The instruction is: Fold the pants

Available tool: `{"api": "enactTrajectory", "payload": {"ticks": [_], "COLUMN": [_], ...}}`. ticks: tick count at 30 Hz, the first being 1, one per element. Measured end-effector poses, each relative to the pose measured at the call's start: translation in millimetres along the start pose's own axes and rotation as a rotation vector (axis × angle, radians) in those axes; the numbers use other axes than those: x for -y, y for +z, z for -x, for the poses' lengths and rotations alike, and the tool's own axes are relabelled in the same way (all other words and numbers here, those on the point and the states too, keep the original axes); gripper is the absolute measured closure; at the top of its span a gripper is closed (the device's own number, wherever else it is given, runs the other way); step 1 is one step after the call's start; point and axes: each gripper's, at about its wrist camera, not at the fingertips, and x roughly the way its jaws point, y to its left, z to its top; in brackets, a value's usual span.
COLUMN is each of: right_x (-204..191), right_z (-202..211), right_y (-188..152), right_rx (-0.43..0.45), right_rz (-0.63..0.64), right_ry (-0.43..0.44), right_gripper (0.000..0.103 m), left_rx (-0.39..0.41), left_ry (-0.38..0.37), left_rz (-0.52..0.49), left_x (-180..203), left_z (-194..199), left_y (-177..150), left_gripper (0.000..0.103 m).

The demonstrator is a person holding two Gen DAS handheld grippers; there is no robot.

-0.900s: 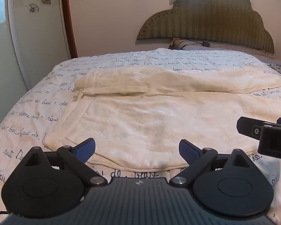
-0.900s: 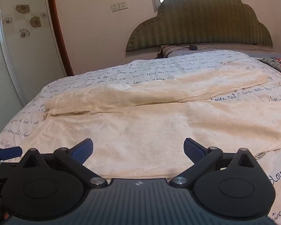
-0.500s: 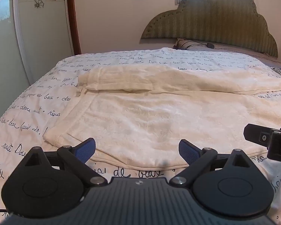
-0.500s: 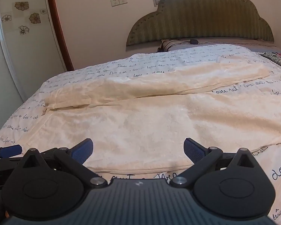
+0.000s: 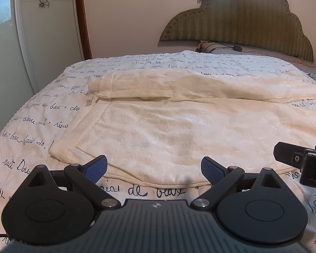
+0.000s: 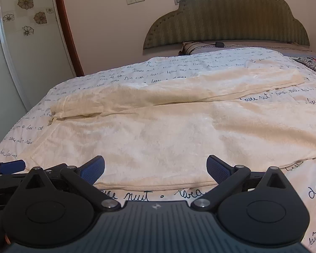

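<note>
Left wrist view: the left gripper [image 5: 153, 168] hangs with fingers spread wide and nothing between them, just short of the near hem of the cream pants [image 5: 179, 130], which lie spread flat across the script-print bedspread [image 5: 31, 124] with one leg stretched along the far side. Right wrist view: the right gripper [image 6: 155, 169] is likewise wide apart and empty over that hem. The cloth looks soft, light and floppy, so I'd pinch the near edge, one gripper toward each end.

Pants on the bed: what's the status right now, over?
Left gripper open, right gripper open, both empty at the near hem. Cream pants spread flat on the bedspread, unfolded. Nothing in the way.
</note>
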Motion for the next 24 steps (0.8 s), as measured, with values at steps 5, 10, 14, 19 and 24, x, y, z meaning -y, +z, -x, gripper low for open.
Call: {"api": "enactTrajectory", "payload": {"ticks": [5,10,14,19,24], "right_x": [2,6,14,18,16], "right_z": [-3,-9,-27,-39,-37], "right_y": [-5,-13,-29,-48,-46], "right_rx": [-0.008,0.004,0.0,-0.014,-0.01], "right_rz": [0.0,0.005,0.027,0.051,0.063], "right_ry": [-0.002,-0.019,-0.051,-0.069,-0.075], "right_gripper": [0.0,0.0,0.0,0.0,0.0], "left_rx": [0.003,0.007,0.012,0.03,0.026], "left_ry": [0.007,0.019,0.033,0.032,0.025], "left_rz": [-0.01,0.003,0.024,0.048,0.045], "left_x": [1,-3,-8,-13,-13], "left_z": [-1,-11,-18,-18,-18], "left_y": [-2,-10,-24,-34,-37], "left_gripper": [0.006,0.005,0.005,0.005,0.005]}}
